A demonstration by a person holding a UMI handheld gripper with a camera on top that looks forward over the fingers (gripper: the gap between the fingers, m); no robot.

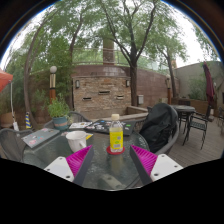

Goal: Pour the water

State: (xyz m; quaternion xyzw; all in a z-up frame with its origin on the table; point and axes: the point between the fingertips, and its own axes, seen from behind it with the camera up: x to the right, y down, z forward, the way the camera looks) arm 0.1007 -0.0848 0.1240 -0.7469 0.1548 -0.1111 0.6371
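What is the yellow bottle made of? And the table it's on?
The bottle looks like clear plastic: yellow liquid shows through it, under a yellow cap. The table looks like glass, since it shines and mirrors things. The open tongs sit around the bottle.

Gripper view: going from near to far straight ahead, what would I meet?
The open hand-held gripper with its pink pads, then the yellow-labelled bottle standing just ahead of the fingers on the glass table, then the stone fireplace wall, then the trees.
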